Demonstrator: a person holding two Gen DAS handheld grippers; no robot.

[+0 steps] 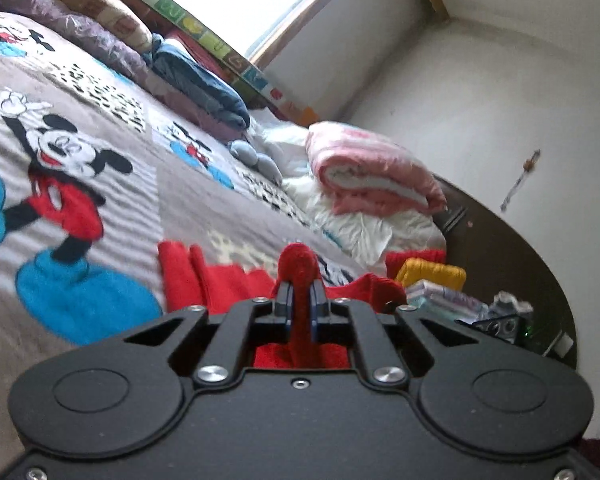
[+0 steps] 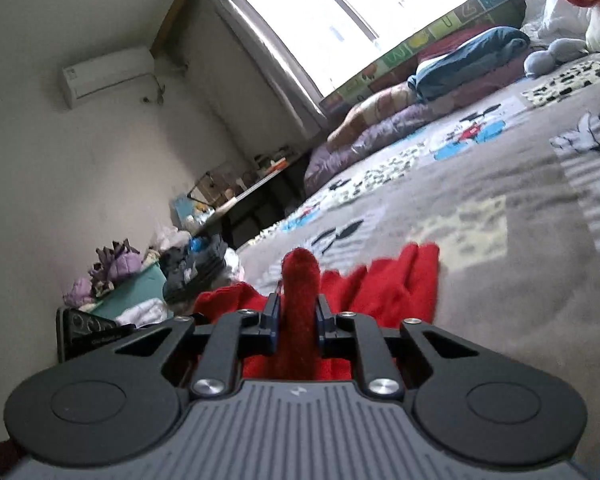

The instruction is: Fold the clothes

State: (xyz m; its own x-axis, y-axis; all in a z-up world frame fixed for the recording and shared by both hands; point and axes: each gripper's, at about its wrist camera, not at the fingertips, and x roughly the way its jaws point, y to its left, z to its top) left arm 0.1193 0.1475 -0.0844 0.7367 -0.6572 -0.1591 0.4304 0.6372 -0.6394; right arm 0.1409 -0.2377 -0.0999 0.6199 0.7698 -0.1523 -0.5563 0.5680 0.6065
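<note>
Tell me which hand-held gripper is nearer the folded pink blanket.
Left. The left hand-held gripper sees the pink blanket just ahead to its right; from the right hand-held gripper, it sits at the far upper-right edge.

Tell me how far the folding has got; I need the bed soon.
Done: nothing looks finished on the red garment; it lies rumpled on the cartoon bedspread. In hand: the left gripper and right gripper each have their jaws shut on a bunched-up part of it. Left: laying it flat and making every fold. Whether the pile beside the bed also needs folding, I cannot tell.
</note>
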